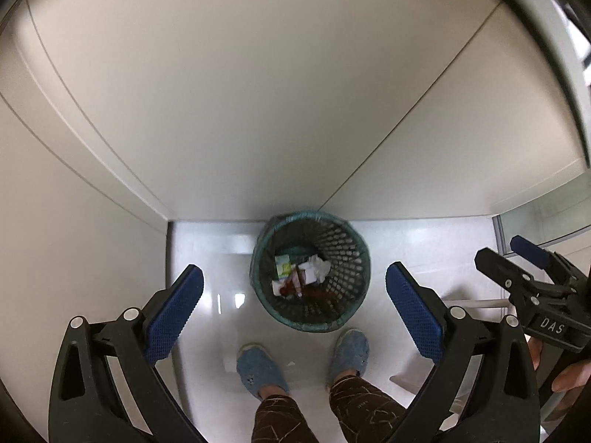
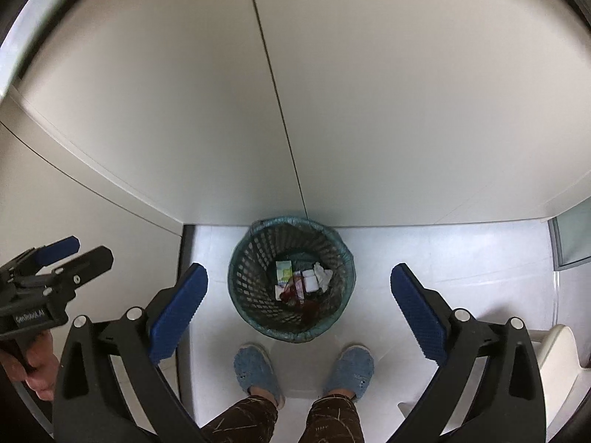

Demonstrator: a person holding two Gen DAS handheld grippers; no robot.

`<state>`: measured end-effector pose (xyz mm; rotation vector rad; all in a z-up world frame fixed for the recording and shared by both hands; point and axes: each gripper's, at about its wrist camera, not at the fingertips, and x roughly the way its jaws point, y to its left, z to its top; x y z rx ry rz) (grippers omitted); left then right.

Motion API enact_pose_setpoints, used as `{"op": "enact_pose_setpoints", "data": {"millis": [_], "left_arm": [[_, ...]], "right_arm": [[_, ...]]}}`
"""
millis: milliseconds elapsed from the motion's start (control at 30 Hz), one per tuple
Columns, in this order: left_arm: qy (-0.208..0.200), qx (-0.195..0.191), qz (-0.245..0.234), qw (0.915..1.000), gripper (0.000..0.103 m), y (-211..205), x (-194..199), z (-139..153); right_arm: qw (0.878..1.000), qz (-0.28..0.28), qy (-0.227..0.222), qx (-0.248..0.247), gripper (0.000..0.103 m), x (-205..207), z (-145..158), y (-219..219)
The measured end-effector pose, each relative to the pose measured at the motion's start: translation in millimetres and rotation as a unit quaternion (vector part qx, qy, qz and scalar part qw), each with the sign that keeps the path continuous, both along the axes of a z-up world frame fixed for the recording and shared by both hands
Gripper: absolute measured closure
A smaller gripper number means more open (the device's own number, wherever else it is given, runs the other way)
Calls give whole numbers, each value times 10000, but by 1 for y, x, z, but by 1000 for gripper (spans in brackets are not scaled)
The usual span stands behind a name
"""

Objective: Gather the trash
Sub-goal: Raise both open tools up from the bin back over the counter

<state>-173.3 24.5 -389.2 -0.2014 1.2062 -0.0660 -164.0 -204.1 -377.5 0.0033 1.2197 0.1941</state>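
A dark mesh waste basket (image 1: 343,251) with a green liner stands on the white floor against the wall; it also shows in the right wrist view (image 2: 258,258). Inside lie a green-and-white carton (image 1: 283,265), crumpled white paper (image 1: 320,266) and a red wrapper (image 1: 291,288); the carton (image 2: 283,271) and paper (image 2: 322,276) show in the right wrist view too. My left gripper (image 1: 294,313) is open and empty, high above the basket. My right gripper (image 2: 299,312) is open and empty, also above it.
The person's feet in blue slippers (image 1: 260,369) (image 2: 349,369) stand just in front of the basket. White cabinet panels (image 1: 258,92) rise behind it. A white chair edge (image 2: 557,354) is at the right. Each gripper sees the other at its side (image 1: 535,284) (image 2: 48,277).
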Motion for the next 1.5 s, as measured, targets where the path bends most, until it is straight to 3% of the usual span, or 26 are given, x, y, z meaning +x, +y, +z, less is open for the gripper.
{"op": "enact_pose_setpoints", "data": {"millis": [367,633,833,1133,1333,1500], "left_arm": [[-509,146,-337,9980,6,-13,9,123],[-782,-7,-366,9963,6,-10,25,201],[-1013,124,-513,9935,6,-6,38,251],[-1379,172,-619,9884,6,6,59,312],[-1385,234,-608,9882,6,2,80,327],[-1401,282,-529,9883,6,-2,103,337]], "right_arm": [[9978,-239,-603,122,8,-1,134,-8],[9941,-413,-998,76,8,11,206,-10],[9899,-497,-1325,33,8,17,262,-8],[9856,-729,-1526,30,8,33,313,-6],[9870,-630,-1477,99,8,61,330,-10],[9879,-240,-1531,-8,8,100,334,-13]]}}
